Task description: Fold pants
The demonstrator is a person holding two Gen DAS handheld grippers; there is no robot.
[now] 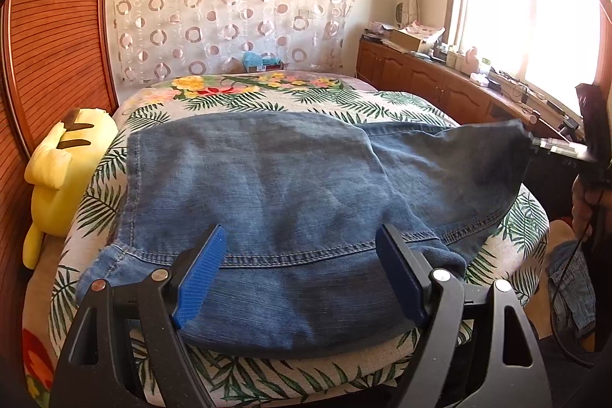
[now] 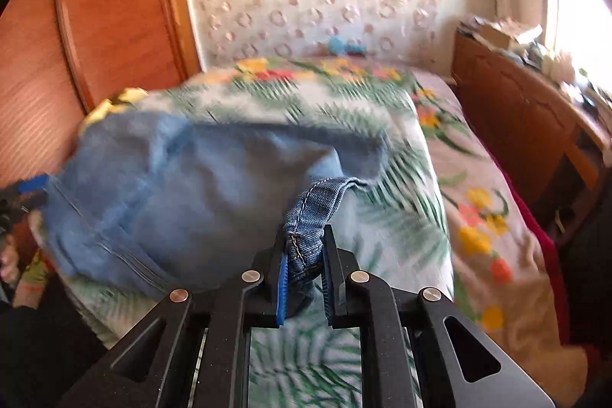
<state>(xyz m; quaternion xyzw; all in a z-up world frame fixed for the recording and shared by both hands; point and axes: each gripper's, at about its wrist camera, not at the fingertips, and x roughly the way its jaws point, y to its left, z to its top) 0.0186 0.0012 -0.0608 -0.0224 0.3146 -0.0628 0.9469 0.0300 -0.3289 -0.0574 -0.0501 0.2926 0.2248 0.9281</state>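
Blue denim pants [image 1: 267, 178] lie spread across the flower-print bed [image 1: 344, 98]. My left gripper [image 1: 302, 236] is open, its blue pads wide apart above the near hem, pressing nothing. At the right of the left wrist view, a corner of the pants is lifted off the bed and pinched by my right gripper [image 1: 566, 148]. In the blurred right wrist view, my right gripper [image 2: 306, 236] is shut on a stitched denim hem [image 2: 306, 247]. The rest of the pants [image 2: 172, 186] trails away to the left over the bed [image 2: 478, 178].
A yellow plush toy [image 1: 65, 155] rests at the bed's left edge against a wooden wardrobe [image 1: 49, 44]. A cluttered wooden cabinet [image 1: 420, 75] runs under the window on the right. A person's hand [image 1: 581, 201] is at the right edge.
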